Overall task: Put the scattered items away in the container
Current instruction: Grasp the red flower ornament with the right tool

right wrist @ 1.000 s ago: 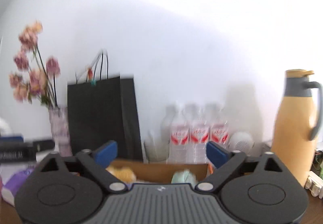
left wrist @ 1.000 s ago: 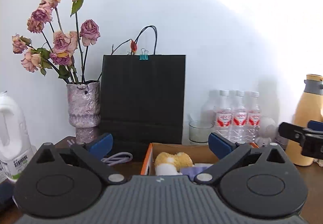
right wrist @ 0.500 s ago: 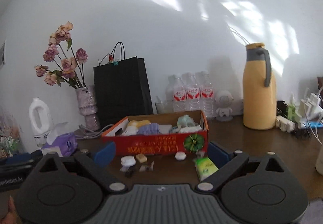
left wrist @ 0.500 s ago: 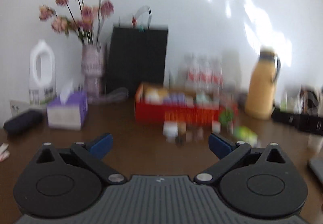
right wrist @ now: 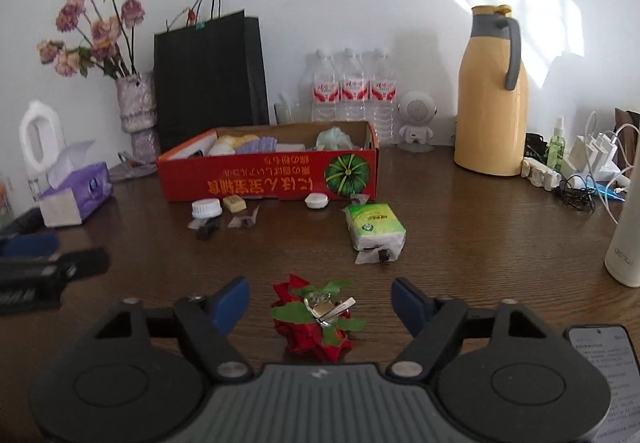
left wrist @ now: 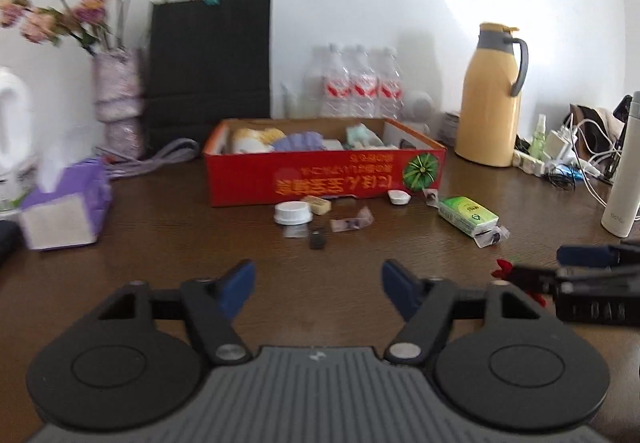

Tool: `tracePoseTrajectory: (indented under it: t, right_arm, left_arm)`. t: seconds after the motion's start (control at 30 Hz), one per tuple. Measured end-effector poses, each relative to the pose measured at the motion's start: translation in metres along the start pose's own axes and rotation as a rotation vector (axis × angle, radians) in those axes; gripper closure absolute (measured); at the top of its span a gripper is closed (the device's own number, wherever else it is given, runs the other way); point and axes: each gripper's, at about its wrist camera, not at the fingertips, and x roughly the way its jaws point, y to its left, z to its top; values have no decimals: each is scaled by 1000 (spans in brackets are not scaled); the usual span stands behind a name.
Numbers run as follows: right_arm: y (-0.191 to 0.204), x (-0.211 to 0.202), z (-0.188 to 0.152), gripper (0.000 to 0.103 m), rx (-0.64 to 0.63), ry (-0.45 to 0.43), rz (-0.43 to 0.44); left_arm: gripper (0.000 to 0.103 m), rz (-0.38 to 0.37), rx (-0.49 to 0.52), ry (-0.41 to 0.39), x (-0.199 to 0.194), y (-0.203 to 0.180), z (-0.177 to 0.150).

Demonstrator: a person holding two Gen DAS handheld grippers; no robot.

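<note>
Both claws have pulled back and dropped low since a sec ago, when they were up close at the box w/ the cams mostly on the wall. Now the whole worktop (right wrist: 460,227) is in sight, so it reads as a reset to pick the next stray.

Right claw (right wrist: 320,299): jaws spread wide, holding nothing, low over the wood. Right betw its fingers sits a red-and-green fabric flower (right wrist: 316,321) w/ a small brass padlock and keys (right wrist: 326,309) lying on top. Prob the next grab, I'd judge; the lock may slide off if only the petals get pinched.

Left claw (left wrist: 318,283): also wide open, empty, nothing betw the fingers but bare wood.

The red cardboard box (right wrist: 268,179) is at 12 o'clock from the right claw, well apart, already w/ soft stuff inside. Strays along its front edge: white screw cap (right wrist: 206,208), tan eraser-like block (right wrist: 234,203), small white dish-shaped lid (right wrist: 316,200), a crumpled wrapper (right wrist: 244,220), a small dark bit (right wrist: 207,232). Green tissue pack (right wrist: 374,229) at approx 1 o'clock, betw flower and box, another wrapper touching its near end.

Plenty left; task looks maybe half done at best.
</note>
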Motion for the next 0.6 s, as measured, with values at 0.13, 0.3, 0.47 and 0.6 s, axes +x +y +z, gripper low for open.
tracePoseTrajectory:
  t: [0.13,0.3,0.47,0.6]
  right_arm:
    - [3,20,4,46,-23,68,17]
    - [7,26,4,47,-46,91,32]
    - [11,29,7,49,-66,104,42]
    - [15,35,8,57,-89,130,51]
  left_arm:
    - [30,10,5,31,60,4,23]
    - [61,20,-5,170,122,7,28]
    - [71,5,1,177,133,7,28]
    - [87,-5,18,179,134,4,27]
